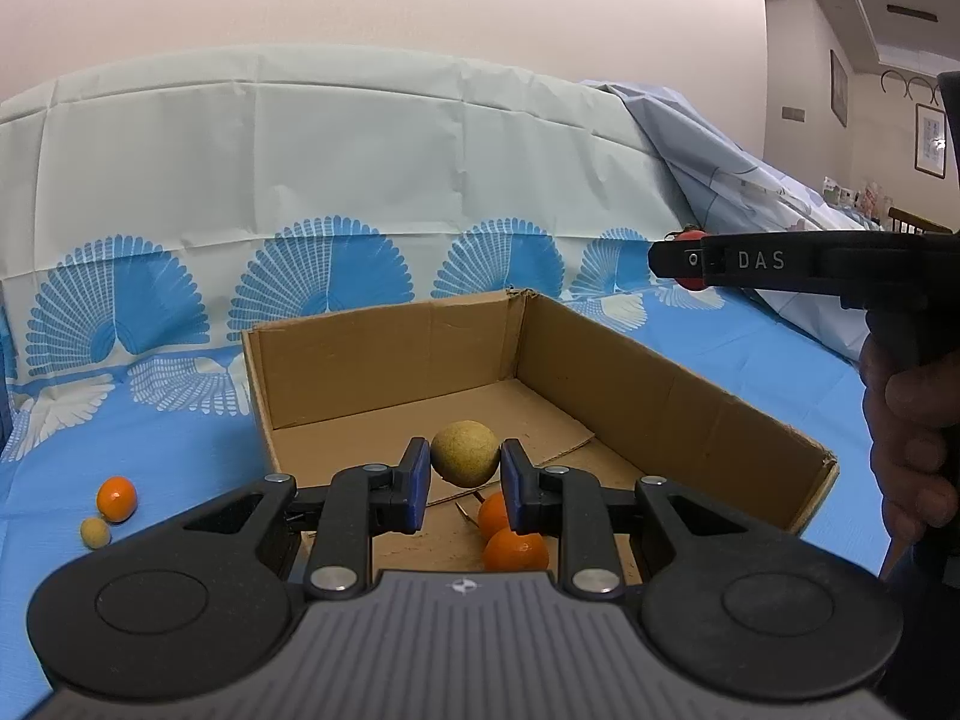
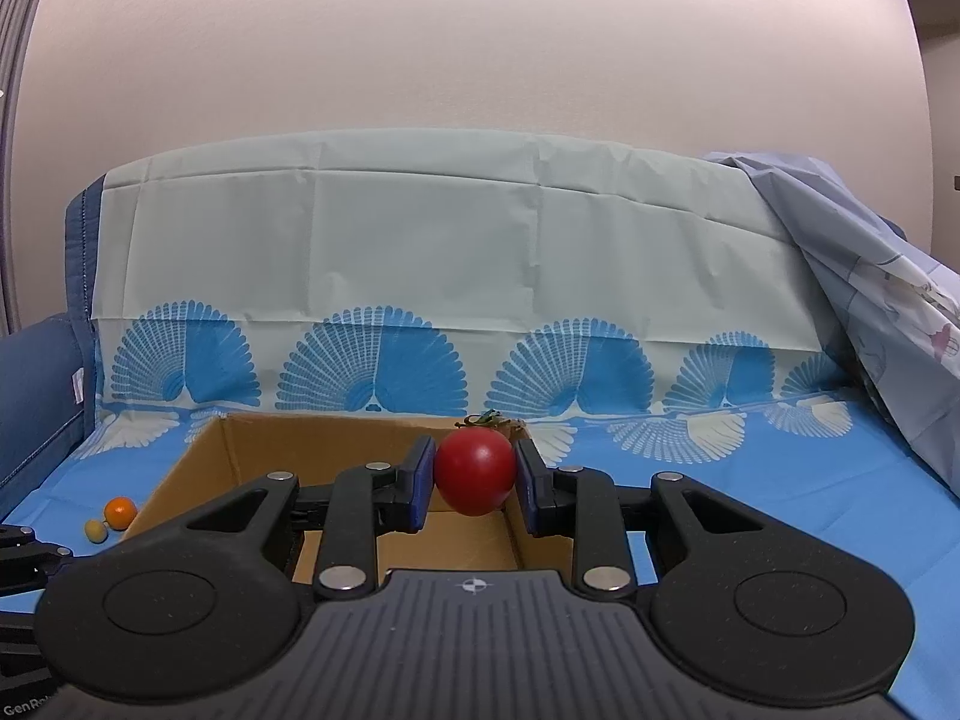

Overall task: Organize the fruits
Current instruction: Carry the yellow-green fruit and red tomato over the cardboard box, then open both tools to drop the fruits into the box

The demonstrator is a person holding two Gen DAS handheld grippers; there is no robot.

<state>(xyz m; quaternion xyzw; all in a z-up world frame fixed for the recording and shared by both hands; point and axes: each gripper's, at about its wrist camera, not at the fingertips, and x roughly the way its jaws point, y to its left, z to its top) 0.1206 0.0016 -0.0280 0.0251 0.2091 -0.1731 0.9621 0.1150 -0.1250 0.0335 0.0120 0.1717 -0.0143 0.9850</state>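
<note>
— Left wrist view: what does the left gripper (image 1: 465, 474) hold?
— One tan fruit (image 1: 465, 453), pinched between its blue pads (image 1: 415, 489), above the box (image 1: 672, 396).
— Fruit in the box?
— Two oranges (image 1: 515, 549), touching, on the cardboard floor near the front.
— Outside it?
— To the left on the cloth (image 1: 180, 468): one orange (image 1: 117, 499) and one small tan ball (image 1: 95, 533), just beside each other.
— And the right gripper (image 2: 474, 480)?
— Clamped on one tomato (image 2: 475, 471), green stem up, near the box's far right corner. A hand (image 1: 918, 450) grips its handle.
— Surface and room?
— One blue cloth with fan prints, running up a backrest; a paler sheet (image 2: 870, 300) draped at right. Pink wall (image 2: 480, 48), framed pictures (image 1: 929, 141) farther right.
</note>
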